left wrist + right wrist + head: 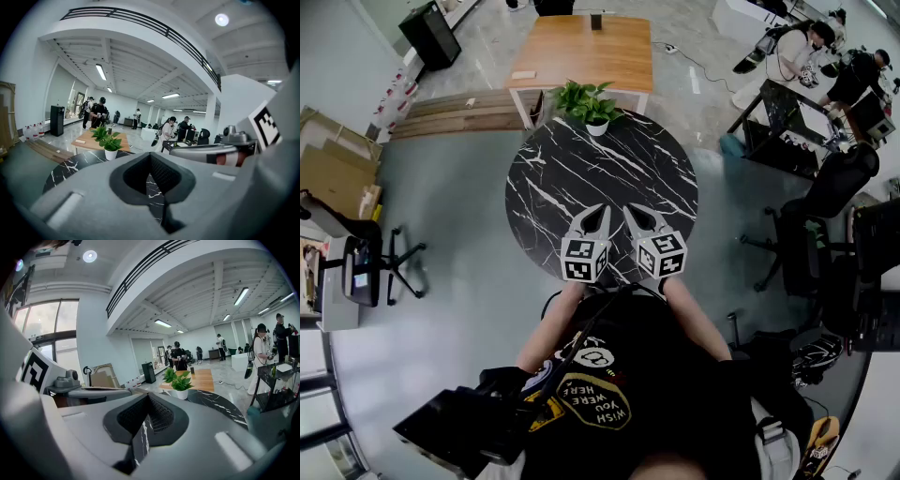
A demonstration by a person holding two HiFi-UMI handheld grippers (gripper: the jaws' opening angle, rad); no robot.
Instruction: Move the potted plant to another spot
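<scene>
The potted plant [592, 108], green leaves in a small white pot, stands at the far edge of a round black marble table [553, 178]. Both grippers hover over the table's near edge, side by side, well short of the plant. My left gripper [604, 210] is shut with nothing in it, and so is my right gripper [628, 208]. In the left gripper view the plant [108, 140] shows ahead and to the left of the closed left gripper [151, 157]. In the right gripper view the plant [179, 383] shows ahead and slightly right of the closed right gripper [149, 397].
A wooden table [586, 52] stands just beyond the plant. Office chairs [825, 187] and a black desk [787, 122] are to the right, with people [797, 52] behind. At the left are a chair [366, 267] and cardboard [333, 169].
</scene>
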